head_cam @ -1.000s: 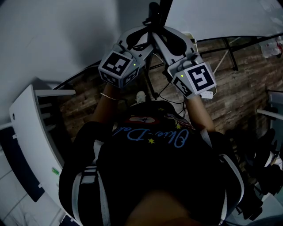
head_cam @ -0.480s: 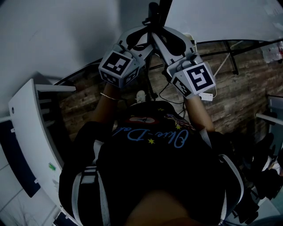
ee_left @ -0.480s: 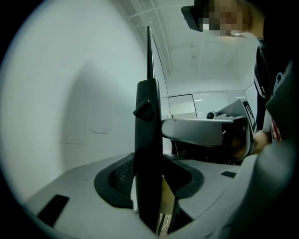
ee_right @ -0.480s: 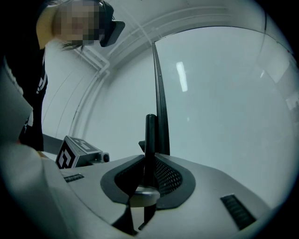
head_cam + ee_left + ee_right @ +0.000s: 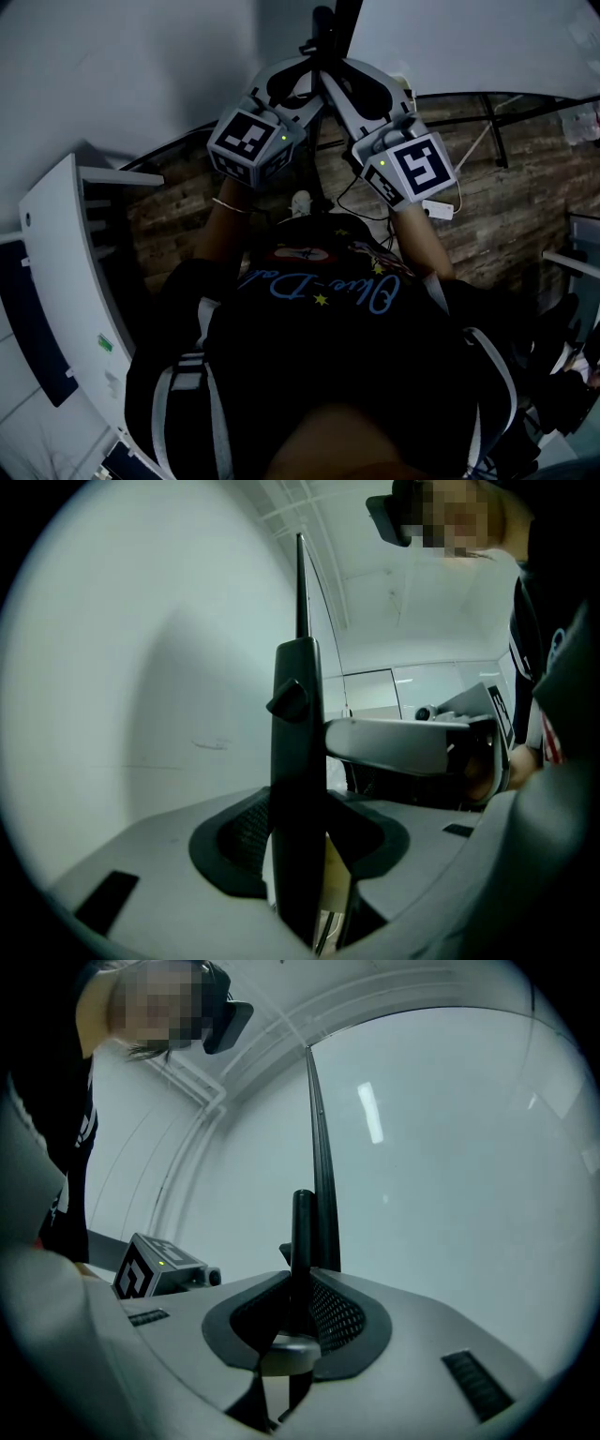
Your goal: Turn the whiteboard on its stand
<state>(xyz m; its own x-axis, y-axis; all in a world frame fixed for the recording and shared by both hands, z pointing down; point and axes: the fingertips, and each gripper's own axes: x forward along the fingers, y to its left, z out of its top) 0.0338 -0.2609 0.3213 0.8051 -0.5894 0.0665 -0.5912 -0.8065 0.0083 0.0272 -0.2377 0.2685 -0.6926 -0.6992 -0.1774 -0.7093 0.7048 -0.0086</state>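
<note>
Jaws of left gripper (image 5: 300, 841) and right gripper (image 5: 298, 1318) both tight on black stand post (image 5: 295, 724); blue script (image 5: 323, 289) on shirt (image 5: 328, 375) illegible.

The whiteboard (image 5: 469, 37) walled off the front; its black post (image 5: 328, 23) stood midway. A white shelf unit (image 5: 66, 272) hemmed the left side.

The left tongs (image 5: 291, 80) and right tongs (image 5: 361, 84) flank the stand post (image 5: 325, 28), with the whiteboard (image 5: 469, 37) beyond at right.
</note>
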